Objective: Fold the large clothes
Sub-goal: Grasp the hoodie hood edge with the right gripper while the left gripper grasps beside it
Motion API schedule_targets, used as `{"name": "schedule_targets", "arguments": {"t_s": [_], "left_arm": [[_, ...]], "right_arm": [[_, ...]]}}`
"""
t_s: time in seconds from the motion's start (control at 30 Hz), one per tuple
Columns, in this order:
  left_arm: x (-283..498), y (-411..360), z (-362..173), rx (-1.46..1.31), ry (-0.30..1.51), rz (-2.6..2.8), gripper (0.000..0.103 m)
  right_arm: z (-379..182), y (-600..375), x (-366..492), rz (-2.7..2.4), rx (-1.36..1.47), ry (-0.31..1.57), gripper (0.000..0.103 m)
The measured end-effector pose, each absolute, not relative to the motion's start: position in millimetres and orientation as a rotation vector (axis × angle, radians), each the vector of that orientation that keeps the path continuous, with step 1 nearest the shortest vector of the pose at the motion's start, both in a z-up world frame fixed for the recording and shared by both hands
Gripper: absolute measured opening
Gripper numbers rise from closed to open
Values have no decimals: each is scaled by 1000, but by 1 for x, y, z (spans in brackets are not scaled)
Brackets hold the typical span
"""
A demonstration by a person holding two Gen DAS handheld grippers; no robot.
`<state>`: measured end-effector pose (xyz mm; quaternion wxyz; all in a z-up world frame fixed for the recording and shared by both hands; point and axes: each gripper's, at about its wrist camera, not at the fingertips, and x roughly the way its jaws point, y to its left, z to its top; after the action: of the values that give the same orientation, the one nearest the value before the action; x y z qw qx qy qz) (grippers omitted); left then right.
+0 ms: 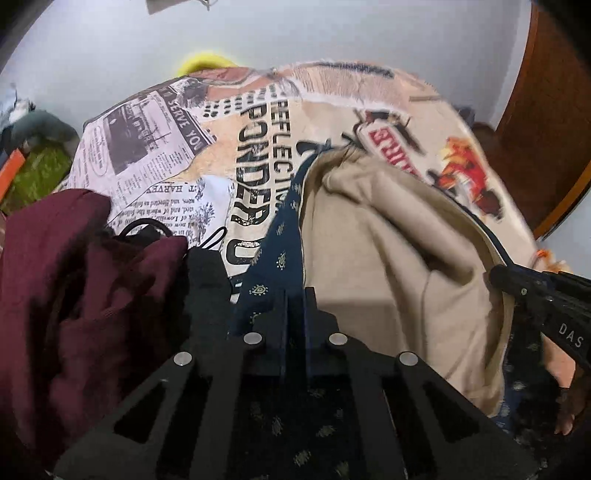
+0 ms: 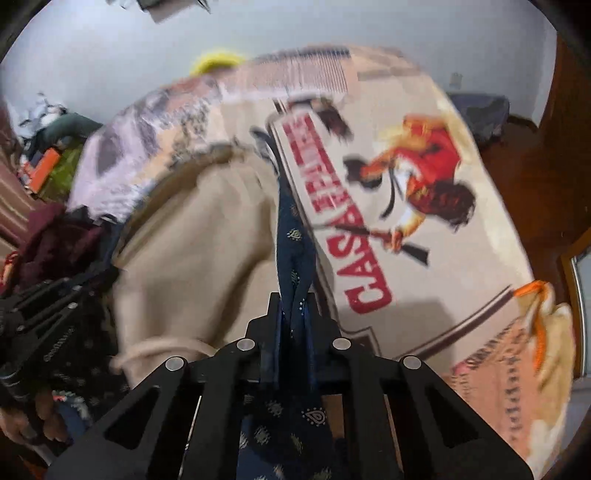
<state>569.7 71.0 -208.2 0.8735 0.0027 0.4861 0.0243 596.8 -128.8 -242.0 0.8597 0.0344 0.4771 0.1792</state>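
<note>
In the left wrist view, motion-blurred, the left gripper [image 1: 295,306] has its fingers pinched on one navy patterned garment [image 1: 280,236] over the printed bedspread [image 1: 258,147]; in the right wrist view, the right gripper [image 2: 293,314] likewise clamps a bunched fold of that garment between its fingers.

Home bedroom, printed bedspread [image 1: 332,122], heaped clothes [image 1: 55,277], wooden door [image 1: 543,110], plain wall [image 1: 295,29]
</note>
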Motion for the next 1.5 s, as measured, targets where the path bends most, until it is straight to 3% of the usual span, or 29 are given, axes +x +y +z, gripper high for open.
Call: {"name": "schedule_targets", "arguments": {"t_s": [0.33, 0.5, 0.7, 1.0, 1.17, 1.27, 1.37, 1.4, 1.43, 1.5], "left_arm": [[460, 61, -100, -12, 861, -79, 5], [383, 69, -79, 19, 816, -104, 5], [315, 86, -102, 35, 829, -75, 5], [273, 107, -211, -33, 969, 0, 8], [273, 108, -217, -84, 1002, -24, 13], [273, 110, -197, -57, 964, -21, 30], [277, 113, -175, -57, 918, -24, 42], [280, 115, -168, -70, 909, -30, 43], [285, 116, -160, -87, 895, -40, 43], [290, 118, -151, -95, 877, -48, 43]], "right_arm": [[-151, -146, 492, 502, 97, 862, 9], [-135, -149, 424, 564, 72, 821, 9], [-162, -154, 364, 555, 12, 828, 9], [-247, -170, 337, 420, 4, 953, 9], [-234, -168, 325, 385, -72, 844, 20], [-214, -161, 317, 396, -123, 783, 25], [-194, -154, 317, 434, -135, 733, 57], [-190, -153, 318, 441, -129, 725, 74], [-187, -151, 321, 449, -115, 715, 80], [-184, -146, 324, 467, -95, 702, 80]]}}
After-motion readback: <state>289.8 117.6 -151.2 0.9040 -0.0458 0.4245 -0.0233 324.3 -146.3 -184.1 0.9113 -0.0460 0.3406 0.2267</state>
